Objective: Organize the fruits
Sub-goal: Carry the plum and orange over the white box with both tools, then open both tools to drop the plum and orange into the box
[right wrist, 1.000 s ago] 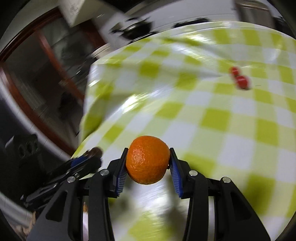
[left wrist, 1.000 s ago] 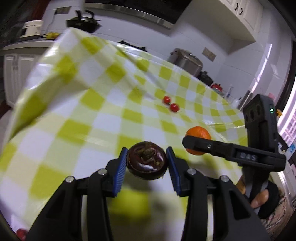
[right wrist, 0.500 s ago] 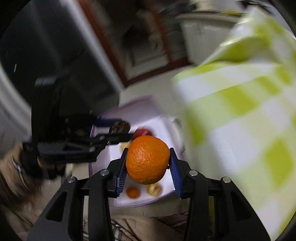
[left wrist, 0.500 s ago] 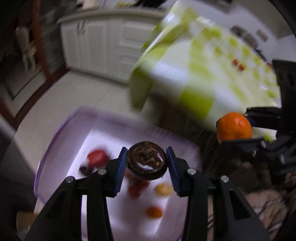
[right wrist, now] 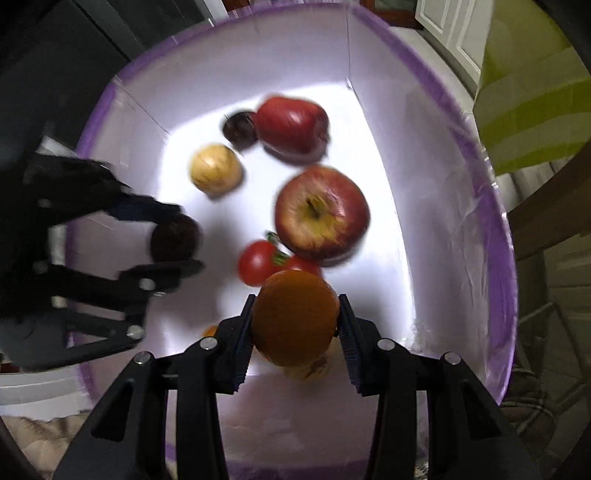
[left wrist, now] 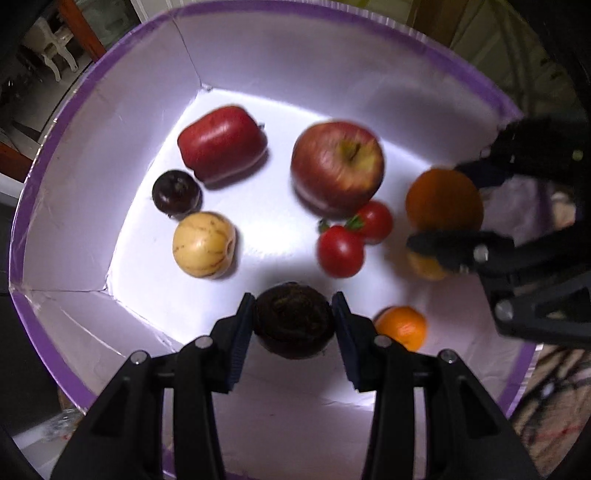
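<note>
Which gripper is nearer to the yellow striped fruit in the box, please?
Left. The left gripper, shut on a mangosteen, hangs close beside the yellow fruit; the right gripper, holding an orange, sits beyond the tomatoes.

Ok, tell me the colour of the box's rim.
Purple rim on white walls, clearest in the left wrist view.

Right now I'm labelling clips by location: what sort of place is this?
Probably a home kitchen or dining area: white panelled cabinet doors, a green-checked tablecloth, a white chair in the next room, and a purple-rimmed box of fruit.
</note>
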`<state>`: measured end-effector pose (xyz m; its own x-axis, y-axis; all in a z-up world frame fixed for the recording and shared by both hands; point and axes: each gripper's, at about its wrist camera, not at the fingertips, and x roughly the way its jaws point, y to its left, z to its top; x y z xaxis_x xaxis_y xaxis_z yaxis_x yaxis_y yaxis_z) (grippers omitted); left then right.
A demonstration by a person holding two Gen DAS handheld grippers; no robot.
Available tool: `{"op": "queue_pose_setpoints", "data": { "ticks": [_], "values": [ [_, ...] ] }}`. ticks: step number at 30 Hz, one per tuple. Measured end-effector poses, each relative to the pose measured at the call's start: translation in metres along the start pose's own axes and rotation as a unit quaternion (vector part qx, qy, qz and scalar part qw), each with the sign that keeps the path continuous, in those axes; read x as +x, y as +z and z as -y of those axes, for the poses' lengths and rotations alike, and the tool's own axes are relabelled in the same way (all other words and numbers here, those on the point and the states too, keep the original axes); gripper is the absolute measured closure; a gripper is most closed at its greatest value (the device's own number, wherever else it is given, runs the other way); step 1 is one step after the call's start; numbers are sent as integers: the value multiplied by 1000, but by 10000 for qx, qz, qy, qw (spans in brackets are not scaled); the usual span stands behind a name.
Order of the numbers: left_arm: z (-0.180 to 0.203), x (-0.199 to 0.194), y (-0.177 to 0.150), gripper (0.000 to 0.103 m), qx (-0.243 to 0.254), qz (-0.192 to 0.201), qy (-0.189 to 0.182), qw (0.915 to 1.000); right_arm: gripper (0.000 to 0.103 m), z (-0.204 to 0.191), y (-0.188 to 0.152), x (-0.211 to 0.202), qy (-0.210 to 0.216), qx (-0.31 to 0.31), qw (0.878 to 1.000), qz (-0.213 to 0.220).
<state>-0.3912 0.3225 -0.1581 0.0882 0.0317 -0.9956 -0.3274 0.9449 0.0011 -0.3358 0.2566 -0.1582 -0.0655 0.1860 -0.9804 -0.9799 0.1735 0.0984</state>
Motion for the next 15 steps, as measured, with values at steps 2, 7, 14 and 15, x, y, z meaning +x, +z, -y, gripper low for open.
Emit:
{"op": "queue_pose_setpoints", "data": {
  "ticks": [2, 7, 14, 15],
  "values": [
    [3, 4, 2, 59, -6, -96, -10, 10000, 61, 1, 2, 7, -181, -15, 9997, -149],
    [-7, 5, -1, 40, -167, -179, 127, 9996, 58, 14, 0, 12, -211, 194, 9991, -310],
    [-48, -85, 4, 25, -968, 1232, 34, 9876, 28, 4, -22, -131, -88, -253, 9884, 1493],
    [-53, -107, 5, 23, -1098, 1644, -47, 9802, 27, 17, -30, -171, 60, -130, 9787, 2046]
  ]
}}
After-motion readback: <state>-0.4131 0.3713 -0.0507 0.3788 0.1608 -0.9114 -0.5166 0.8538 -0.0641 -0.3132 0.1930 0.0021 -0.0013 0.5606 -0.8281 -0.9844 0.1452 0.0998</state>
